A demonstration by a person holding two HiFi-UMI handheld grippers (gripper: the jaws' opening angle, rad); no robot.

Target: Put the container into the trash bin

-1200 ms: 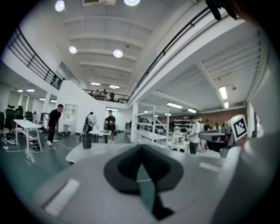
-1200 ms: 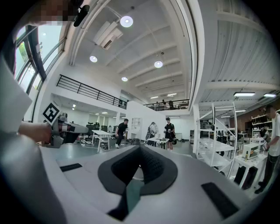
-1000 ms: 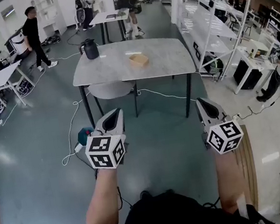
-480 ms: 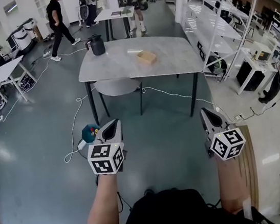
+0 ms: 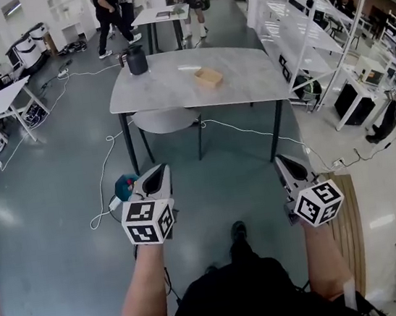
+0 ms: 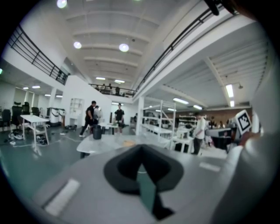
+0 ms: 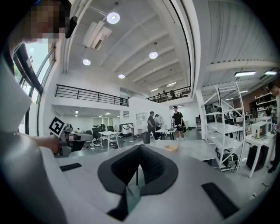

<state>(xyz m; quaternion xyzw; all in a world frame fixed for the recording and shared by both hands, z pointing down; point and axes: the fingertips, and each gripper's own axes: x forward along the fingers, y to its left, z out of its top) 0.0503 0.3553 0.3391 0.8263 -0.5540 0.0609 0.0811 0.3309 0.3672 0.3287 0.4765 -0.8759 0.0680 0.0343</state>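
Progress is nil, I judge: the container (image 5: 208,78) sits on the table (image 5: 247,88), well ahead of me and apart from a dark pot (image 5: 136,60), perhaps the bin. My left tool (image 5: 158,169) and right tool (image 5: 280,158) are both closed and empty.

The left forearm (image 5: 144,285) and right forearm (image 5: 323,260) reach forward side by side, well apart. The left gripper (image 5: 156,171) and right gripper (image 5: 284,160) point ahead, nearly level, jaws pressed together, empty.

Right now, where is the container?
Head view: the tan container sits on the grey table, right of centre, apart from the black vessel at its far-left corner.
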